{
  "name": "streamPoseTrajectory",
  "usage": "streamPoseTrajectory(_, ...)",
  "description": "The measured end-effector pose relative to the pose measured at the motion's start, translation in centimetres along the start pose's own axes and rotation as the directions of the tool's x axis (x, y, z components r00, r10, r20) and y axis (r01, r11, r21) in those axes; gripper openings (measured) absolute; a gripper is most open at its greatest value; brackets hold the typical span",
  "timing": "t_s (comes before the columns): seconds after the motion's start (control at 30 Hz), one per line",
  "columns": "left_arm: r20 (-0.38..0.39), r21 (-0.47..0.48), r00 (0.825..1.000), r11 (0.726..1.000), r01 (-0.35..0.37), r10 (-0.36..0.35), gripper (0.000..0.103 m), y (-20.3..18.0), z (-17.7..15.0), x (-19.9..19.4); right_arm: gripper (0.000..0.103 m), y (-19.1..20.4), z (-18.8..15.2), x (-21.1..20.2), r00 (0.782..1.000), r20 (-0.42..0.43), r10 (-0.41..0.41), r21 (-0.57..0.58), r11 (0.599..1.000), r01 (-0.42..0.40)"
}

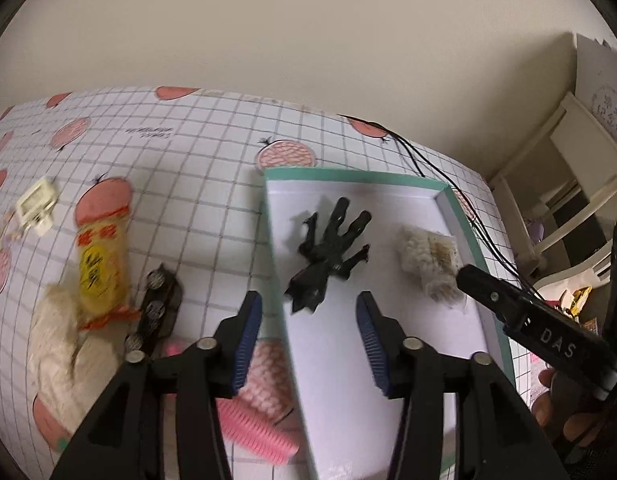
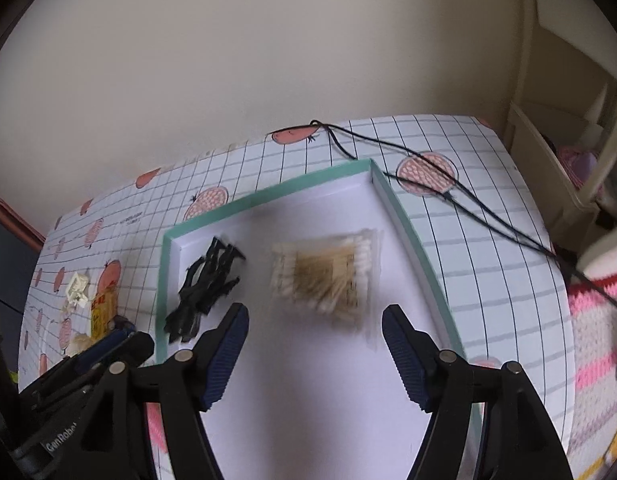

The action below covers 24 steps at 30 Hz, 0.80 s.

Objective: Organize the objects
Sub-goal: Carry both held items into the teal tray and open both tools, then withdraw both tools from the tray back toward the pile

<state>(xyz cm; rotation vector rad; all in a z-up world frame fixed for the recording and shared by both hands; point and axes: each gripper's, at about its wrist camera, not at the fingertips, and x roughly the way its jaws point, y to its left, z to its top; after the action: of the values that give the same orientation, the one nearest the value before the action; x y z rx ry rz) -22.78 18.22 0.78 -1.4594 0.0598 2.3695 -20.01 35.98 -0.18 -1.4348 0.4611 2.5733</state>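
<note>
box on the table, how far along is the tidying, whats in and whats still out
Done: the black hand-shaped toy and the pack of cotton swabs lie inside the box.
In hand: nothing. The left gripper and right gripper are both open and empty.
Left: the yellow packet, the pink comb, the dark strip with round pieces, the white clip and a cream bundle sit outside on the tablecloth.

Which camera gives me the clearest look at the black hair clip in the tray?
The left wrist view: the hair clip lies sharp, close and central there. The right wrist view shows it smaller, off to the left and slightly blurred.
</note>
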Motion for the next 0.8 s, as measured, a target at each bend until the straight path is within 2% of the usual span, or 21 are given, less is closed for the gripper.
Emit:
streamPoseTrajectory(0.13,0.004,-0.024,1.0,0.999,-0.023,0.023,0.06,0.9,-1.3,-1.1,0.073,0.7,-1.7,-1.0,1.0,0.01,-0.006,-0.017,1.0,0.006)
streamPoseTrajectory(0.2,0.006,-0.037,0.999,0.999,-0.032,0.032,0.068,1.2,-1.9,-1.5,0.077,1.0,-2.5,-1.4,1.0,0.018,-0.001,-0.021,1.0,0.001)
streamPoseTrajectory(0.27,0.009,-0.057,0.999,0.998,-0.032,0.033,0.07,1.7,-2.5,-1.9,0.083,1.1,-3.1,-1.6,1.0,0.019,0.012,-0.02,1.0,-0.011)
streamPoseTrajectory(0.37,0.018,-0.075,0.999,0.996,-0.039,0.04,0.087,2.3,-3.3,-2.6,0.091,1.4,-4.0,-2.1,0.999,0.033,-0.009,-0.033,0.999,0.01)
streamPoseTrajectory(0.47,0.047,-0.072,0.997,0.996,-0.059,0.063,0.091,2.7,-3.6,-3.6,0.094,1.4,-4.6,-2.1,1.0,0.025,-0.004,-0.032,0.999,0.005)
streamPoseTrajectory(0.53,0.073,-0.067,0.994,0.995,-0.075,0.079,0.101,3.0,-3.8,-4.2,0.095,1.3,-4.8,-2.1,1.0,0.022,-0.004,-0.033,0.999,0.005)
streamPoseTrajectory(0.67,0.108,-0.081,0.988,0.992,-0.098,0.106,0.103,3.6,-4.0,-4.8,0.103,1.5,-4.8,-2.1,1.0,0.03,0.002,-0.037,0.999,0.0)
streamPoseTrajectory(0.8,0.111,-0.095,0.987,0.99,-0.109,0.119,0.103,4.1,-4.0,-4.8,0.103,2.1,-4.8,-2.5,0.999,0.048,-0.01,-0.066,0.998,0.013)
